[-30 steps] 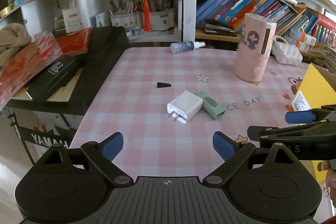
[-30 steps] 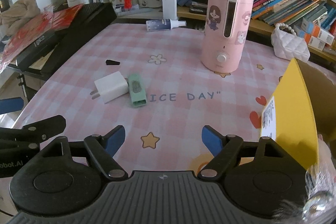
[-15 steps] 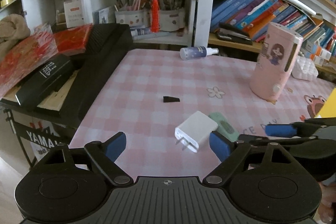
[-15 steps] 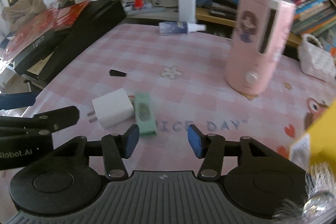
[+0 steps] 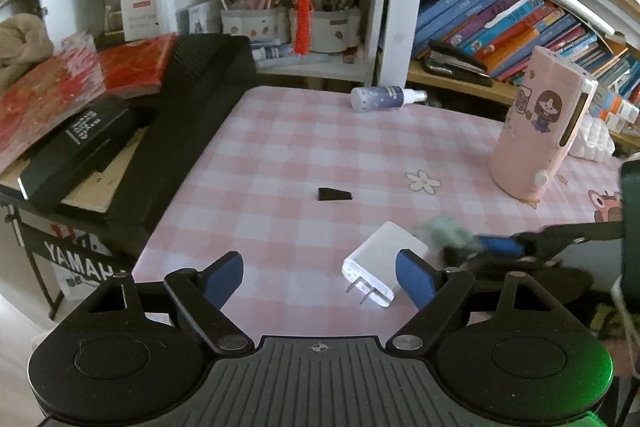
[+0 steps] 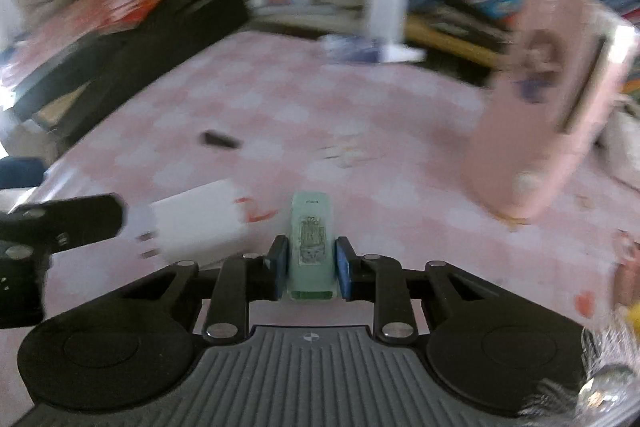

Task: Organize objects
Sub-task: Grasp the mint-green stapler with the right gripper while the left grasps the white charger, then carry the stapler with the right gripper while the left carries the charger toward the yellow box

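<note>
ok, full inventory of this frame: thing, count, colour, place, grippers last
green case: 1, mint, clamped in right gripper
charger plug: 1, white, near table edge
black wedge: 1, black, mid-table
spray bottle: 1, pale blue and white, lying at far edge
pink appliance: 1, pink, upright at right
tablecloth: 1, pink check
keyboard case: 1, black, left of table
pen holders: 2, white, shelf
stapler: 1, black, shelf
left gripper: 1, open, near plug
right gripper: 1, shut on case
</note>
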Demonstrator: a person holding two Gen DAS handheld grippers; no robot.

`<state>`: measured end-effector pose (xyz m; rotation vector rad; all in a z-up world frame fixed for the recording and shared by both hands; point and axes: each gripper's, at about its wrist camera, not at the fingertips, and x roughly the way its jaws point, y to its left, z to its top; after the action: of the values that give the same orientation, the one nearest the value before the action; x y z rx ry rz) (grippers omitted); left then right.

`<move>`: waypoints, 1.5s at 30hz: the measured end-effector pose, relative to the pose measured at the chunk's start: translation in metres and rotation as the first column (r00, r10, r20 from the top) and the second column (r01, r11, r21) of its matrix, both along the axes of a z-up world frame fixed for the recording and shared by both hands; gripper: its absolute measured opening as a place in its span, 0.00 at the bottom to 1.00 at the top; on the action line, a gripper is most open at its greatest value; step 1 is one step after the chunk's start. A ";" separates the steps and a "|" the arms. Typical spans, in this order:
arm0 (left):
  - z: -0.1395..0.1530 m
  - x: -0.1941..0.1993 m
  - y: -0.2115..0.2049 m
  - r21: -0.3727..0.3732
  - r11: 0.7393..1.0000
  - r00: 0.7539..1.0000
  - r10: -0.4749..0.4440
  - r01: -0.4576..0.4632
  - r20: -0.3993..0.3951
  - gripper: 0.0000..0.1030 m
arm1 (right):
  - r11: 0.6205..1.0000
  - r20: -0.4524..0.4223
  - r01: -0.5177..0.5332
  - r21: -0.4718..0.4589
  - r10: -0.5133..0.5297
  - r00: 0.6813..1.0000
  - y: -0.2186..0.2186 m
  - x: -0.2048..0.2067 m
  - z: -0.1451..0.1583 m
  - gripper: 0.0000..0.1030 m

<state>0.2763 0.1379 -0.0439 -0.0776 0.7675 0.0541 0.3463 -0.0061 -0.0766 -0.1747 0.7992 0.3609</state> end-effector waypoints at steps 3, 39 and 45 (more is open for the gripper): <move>-0.004 0.007 -0.006 -0.003 1.000 1.000 -0.025 0.025 -0.006 0.82 | 0.992 0.026 0.123 0.043 -0.124 0.992 -0.022 -0.003 0.011 0.22; 0.019 -0.057 -0.019 -0.057 0.989 0.991 -0.133 0.134 0.022 0.61 | 0.986 0.024 0.128 0.109 -0.131 0.991 -0.054 -0.092 0.062 0.22; 0.031 -0.103 -0.010 -0.089 0.987 0.991 -0.132 0.135 0.033 0.61 | 0.988 0.042 0.116 0.101 -0.121 0.992 -0.058 -0.129 0.073 0.22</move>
<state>0.1733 0.1280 -0.0130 -0.1136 0.7465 -0.1092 0.2172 -0.0644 -0.0031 -0.0429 0.7389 0.2824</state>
